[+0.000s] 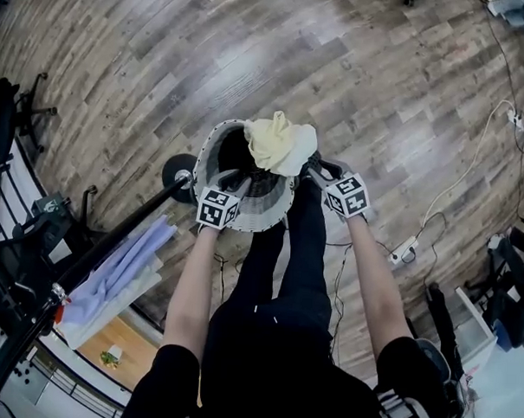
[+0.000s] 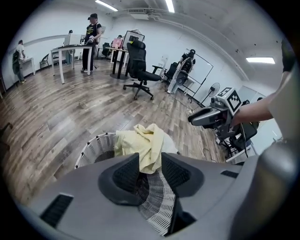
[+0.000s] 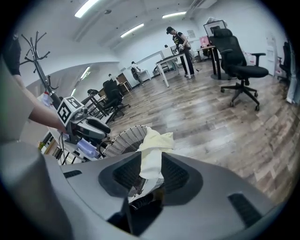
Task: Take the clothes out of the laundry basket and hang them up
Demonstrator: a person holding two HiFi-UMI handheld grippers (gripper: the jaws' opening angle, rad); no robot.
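Left gripper (image 2: 150, 159) jaws apart | yellow cloth (image 1: 280, 144) hides part of basket (image 1: 205, 156) rim

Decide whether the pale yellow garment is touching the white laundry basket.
Touching. The head view shows the yellow garment draped over the far rim of the laundry basket, and the left gripper view shows it hanging over that rim.

Head cam: sits on my head and points steeply down past my arms and legs at the wood floor (image 1: 405, 97), with the laundry basket (image 1: 208, 158) mid-frame. Cam on my left hand-held gripper (image 1: 236, 178): looks along its jaws, close over the basket rim, facing the open office. Cam on my right hand-held gripper (image 1: 314, 170): same, from the opposite side. All three views share the basket and the yellow garment (image 1: 280, 144). Each gripper cam also catches the other gripper.
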